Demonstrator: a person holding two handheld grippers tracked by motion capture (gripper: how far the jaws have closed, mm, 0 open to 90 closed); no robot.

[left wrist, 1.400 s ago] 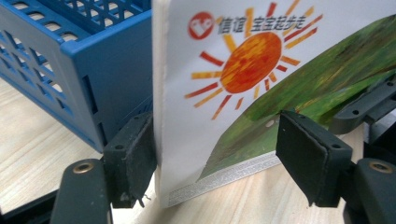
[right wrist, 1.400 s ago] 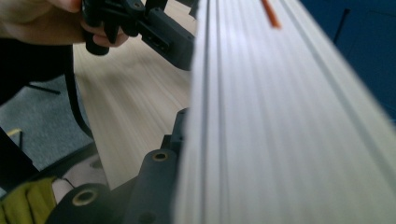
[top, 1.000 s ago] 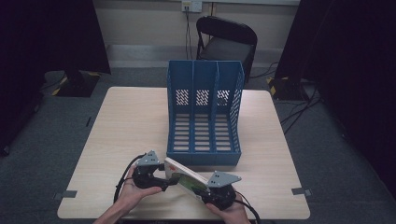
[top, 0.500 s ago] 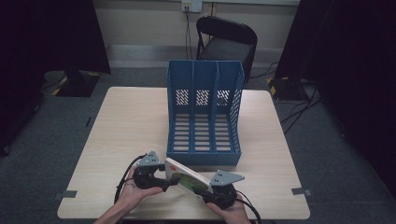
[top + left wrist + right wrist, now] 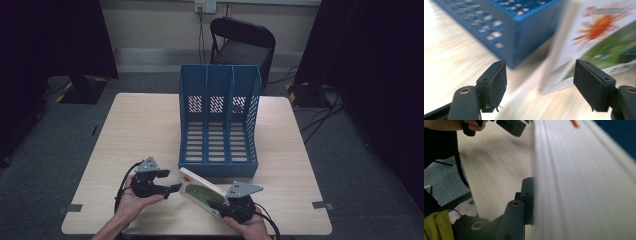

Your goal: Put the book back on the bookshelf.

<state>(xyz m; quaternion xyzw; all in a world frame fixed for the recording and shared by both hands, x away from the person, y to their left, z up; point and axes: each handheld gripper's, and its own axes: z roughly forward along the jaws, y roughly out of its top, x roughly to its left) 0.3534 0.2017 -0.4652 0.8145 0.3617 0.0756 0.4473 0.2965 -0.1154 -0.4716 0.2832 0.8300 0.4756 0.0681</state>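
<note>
Right tongs are clenched on the near end of the book, the pad flat against its cover in the right gripper view, and I keep that hand planted at about five o'clock on the table. The book stands on edge, tilted, running from my right hand up toward eleven o'clock, its far corner just short of the blue file rack at twelve. Left tongs have let go: the jaws have just been opening and stand apart with nothing between them, and that hand has slid off toward nine o'clock since a second ago, when it sat against the book's left end. In the left gripper view the sun-printed cover lies beyond the pads, clear of them. I judge the handover done; the right hand alone now carries the book toward a rack slot.
</note>
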